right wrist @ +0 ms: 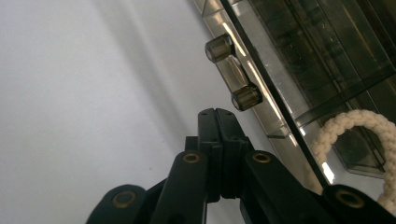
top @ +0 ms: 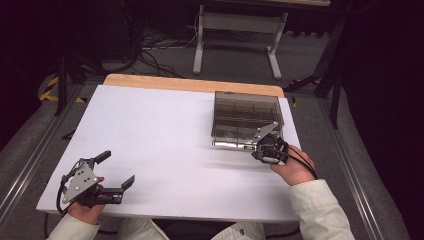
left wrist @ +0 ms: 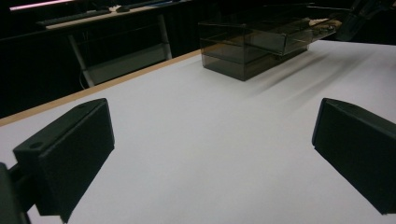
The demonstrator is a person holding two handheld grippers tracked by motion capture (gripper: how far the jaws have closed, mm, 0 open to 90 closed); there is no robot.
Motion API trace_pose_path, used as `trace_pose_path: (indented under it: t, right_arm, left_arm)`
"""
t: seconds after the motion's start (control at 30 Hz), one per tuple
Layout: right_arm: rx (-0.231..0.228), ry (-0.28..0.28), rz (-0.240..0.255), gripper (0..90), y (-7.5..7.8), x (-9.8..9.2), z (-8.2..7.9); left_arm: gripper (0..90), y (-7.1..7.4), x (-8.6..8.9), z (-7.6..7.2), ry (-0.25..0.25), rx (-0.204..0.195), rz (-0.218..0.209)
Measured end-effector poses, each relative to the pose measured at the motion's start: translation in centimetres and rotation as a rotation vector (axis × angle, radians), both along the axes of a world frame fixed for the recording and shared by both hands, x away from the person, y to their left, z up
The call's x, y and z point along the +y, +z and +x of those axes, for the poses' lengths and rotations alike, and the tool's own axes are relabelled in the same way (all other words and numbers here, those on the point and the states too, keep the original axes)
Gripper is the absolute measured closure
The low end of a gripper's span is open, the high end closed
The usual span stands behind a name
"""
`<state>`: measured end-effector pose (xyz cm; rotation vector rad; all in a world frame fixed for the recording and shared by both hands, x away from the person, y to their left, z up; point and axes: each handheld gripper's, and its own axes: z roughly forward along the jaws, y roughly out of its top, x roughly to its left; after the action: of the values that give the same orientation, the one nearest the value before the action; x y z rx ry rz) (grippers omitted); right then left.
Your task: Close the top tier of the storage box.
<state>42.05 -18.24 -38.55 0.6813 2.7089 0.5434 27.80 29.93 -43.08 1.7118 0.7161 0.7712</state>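
Note:
A smoky clear drawer box point(top: 245, 117) stands at the right back of the white table point(top: 160, 130). My right gripper point(top: 256, 149) is at its near front, jaws shut with nothing between them. In the right gripper view the shut tips point(right wrist: 218, 114) lie just below the drawer's clear bar handle point(right wrist: 232, 72), apart from it. A white rope point(right wrist: 355, 116) lies inside the drawer behind the front panel. My left gripper point(top: 116, 169) rests near the front left corner with its jaws wide open and empty point(left wrist: 212, 154). From there the box point(left wrist: 247, 51) sits far off, its upper drawer point(left wrist: 289, 37) slid partly out.
A wooden strip point(top: 190, 82) runs along the table's far edge. Beyond it stand a white desk frame point(top: 200, 40) and floor cables point(top: 155, 50). Metal rails point(top: 345, 160) flank the table. Bare white surface lies between the two grippers.

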Motion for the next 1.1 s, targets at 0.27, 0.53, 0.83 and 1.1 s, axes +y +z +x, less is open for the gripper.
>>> trace_pose_path:
  t: [0.27,0.53,0.83,1.1]
  right_arm:
    - [-0.014,-0.029,-0.004,90.0,-0.22,-0.04,0.48]
    - [-0.034,-0.042,0.000,90.0,-0.01,-0.12,0.49]
    - [-0.038,-0.049,0.003,90.0,0.03,-0.21,0.49]
    - [-0.069,-0.074,0.011,90.0,0.19,-0.33,0.82]
  left_arm:
    - [0.1,0.01,0.03,0.00,-0.001,-0.001,0.000]
    - [0.1,0.01,0.02,-0.01,-0.001,-0.001,0.001]
    - [0.1,0.00,0.01,-0.01,-0.001,-0.001,0.001]
    - [0.1,0.00,-0.01,-0.01,-0.002,0.000,0.001]
